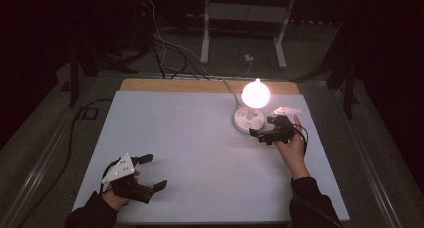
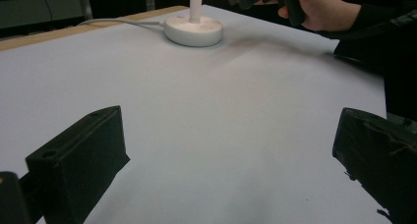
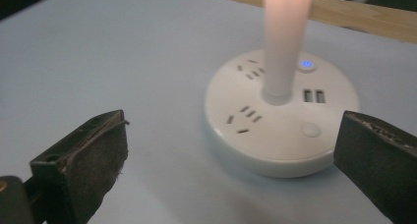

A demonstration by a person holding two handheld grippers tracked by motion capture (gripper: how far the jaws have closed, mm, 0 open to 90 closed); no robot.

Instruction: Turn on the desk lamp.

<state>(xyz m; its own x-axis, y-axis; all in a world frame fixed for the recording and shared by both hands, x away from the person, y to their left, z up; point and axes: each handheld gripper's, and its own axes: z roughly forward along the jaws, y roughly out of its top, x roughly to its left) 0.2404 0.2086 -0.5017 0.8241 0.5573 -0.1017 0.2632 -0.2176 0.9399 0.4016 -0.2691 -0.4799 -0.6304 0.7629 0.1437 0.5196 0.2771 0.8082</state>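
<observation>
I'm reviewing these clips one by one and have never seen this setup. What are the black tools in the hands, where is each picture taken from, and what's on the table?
A person holds a hand-operated two-jaw gripper in each hand. The high view looks down on the white table from above: the left gripper rests near the front edge, and the right gripper sits beside the lamp base. The two other pictures come from cameras riding on each gripper, looking out between its black jaws. On the table stands a round white base with sockets, USB ports and a small blue light, carrying a glowing lamp on a stem, with a cord running off the back. Both grippers are open and hold nothing.
</observation>
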